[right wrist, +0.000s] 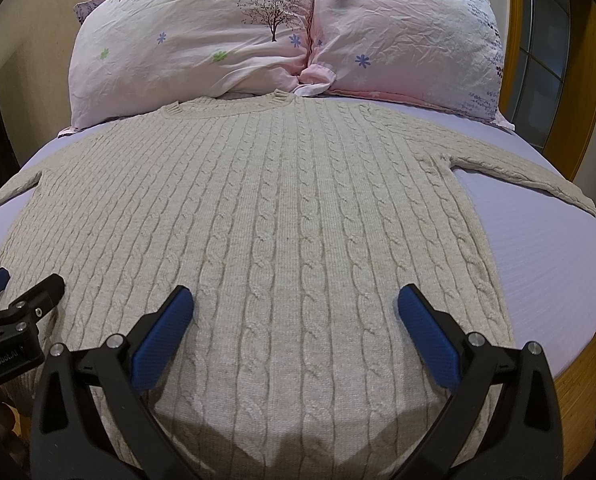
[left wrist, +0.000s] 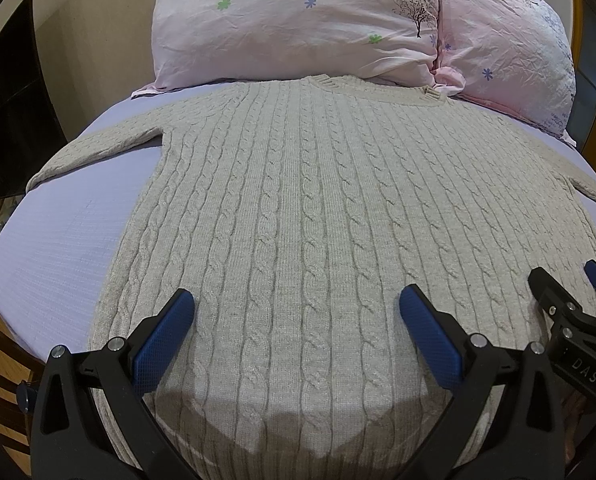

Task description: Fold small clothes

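A beige cable-knit sweater (left wrist: 298, 208) lies flat on a lavender bed sheet (left wrist: 58, 240), collar toward the pillows, both sleeves spread out to the sides. It also shows in the right wrist view (right wrist: 282, 216). My left gripper (left wrist: 296, 300) is open and empty, hovering over the sweater's lower middle. My right gripper (right wrist: 296, 300) is open and empty over the lower hem area to the right. The right gripper shows at the right edge of the left wrist view (left wrist: 566, 280), and the left gripper at the left edge of the right wrist view (right wrist: 22, 284).
Two pink flowered pillows (left wrist: 294, 20) (right wrist: 410, 28) lie at the head of the bed, touching the sweater's collar. A dark panel (left wrist: 10, 100) stands at the left. A wooden frame (right wrist: 554, 80) and the bed's wooden side (right wrist: 578, 380) are at the right.
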`<state>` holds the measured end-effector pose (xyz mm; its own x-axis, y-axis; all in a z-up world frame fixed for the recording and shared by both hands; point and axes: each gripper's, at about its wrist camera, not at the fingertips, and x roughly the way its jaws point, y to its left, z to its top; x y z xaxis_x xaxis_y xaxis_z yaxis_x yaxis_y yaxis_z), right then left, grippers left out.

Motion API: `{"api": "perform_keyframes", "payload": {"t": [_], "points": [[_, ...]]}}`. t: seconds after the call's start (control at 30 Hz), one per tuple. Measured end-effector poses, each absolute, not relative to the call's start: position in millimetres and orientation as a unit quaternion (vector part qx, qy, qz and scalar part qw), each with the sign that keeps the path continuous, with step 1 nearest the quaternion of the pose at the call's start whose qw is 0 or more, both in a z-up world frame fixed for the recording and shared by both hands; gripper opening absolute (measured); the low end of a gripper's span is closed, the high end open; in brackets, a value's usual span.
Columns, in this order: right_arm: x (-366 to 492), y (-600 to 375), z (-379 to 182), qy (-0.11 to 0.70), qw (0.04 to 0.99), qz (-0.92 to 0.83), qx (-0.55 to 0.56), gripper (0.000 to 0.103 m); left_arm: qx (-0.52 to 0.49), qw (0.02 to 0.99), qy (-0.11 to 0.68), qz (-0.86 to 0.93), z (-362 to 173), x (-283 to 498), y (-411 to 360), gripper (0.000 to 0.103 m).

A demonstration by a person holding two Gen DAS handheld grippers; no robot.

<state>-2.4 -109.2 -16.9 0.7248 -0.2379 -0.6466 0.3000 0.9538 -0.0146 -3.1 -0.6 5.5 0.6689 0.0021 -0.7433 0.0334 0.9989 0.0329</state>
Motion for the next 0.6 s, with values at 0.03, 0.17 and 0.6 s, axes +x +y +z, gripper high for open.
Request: {"api": "perform_keyframes", "payload": {"t": [0.03, 0.17, 0.6], "points": [[-2.2, -109.2, -16.9, 0.341, 0.928, -0.145, 0.046, 0.101, 0.021, 0.913, 0.406, -0.009, 5.4, -3.1, -0.7, 0.102], [-1.5, -109.1, -16.7, 0.34, 0.928, -0.145, 0.046, 0.101, 0.021, 0.913, 0.407, -0.009, 5.2, -3.1, -0.8, 0.102], [-5.0, -108.6, -17.1, 0.338, 0.929, -0.145, 0.046, 0.101, 0.022, 0.914, 0.405, -0.009, 6.0, -3.1, -0.8, 0.102]]}}
